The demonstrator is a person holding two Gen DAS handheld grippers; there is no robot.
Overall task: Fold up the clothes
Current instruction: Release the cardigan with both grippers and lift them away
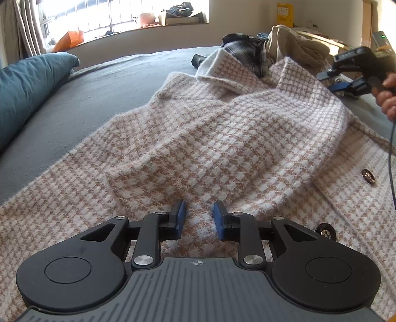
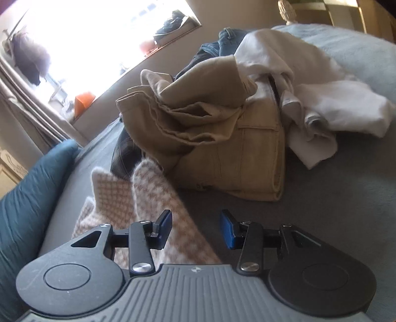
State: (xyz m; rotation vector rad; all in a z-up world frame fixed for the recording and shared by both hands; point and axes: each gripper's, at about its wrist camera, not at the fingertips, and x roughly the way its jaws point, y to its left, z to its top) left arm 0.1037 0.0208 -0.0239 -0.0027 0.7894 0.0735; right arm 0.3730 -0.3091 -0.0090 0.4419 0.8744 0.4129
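Observation:
A tan-and-white houndstooth knit cardigan (image 1: 210, 138) lies spread on the grey bed sheet (image 1: 99, 81), with one sleeve folded across its body and dark buttons (image 1: 368, 176) along its right edge. My left gripper (image 1: 199, 208) is low over the near part of the knit, its blue pads apart and no fabric pinched between them. My right gripper (image 1: 334, 79), held by a hand (image 1: 388, 96), hovers at the cardigan's far right shoulder. In the right wrist view the right gripper (image 2: 195, 220) stands open and empty, the cardigan (image 2: 153, 188) just under its left finger.
A heap of unfolded clothes lies beyond the cardigan: khaki trousers (image 2: 222, 138), a white garment (image 2: 334, 106) and a dark plaid shirt (image 1: 247, 52). A teal pillow (image 1: 27, 86) lies along the left side. A cluttered window sill (image 1: 148, 22) runs behind the bed.

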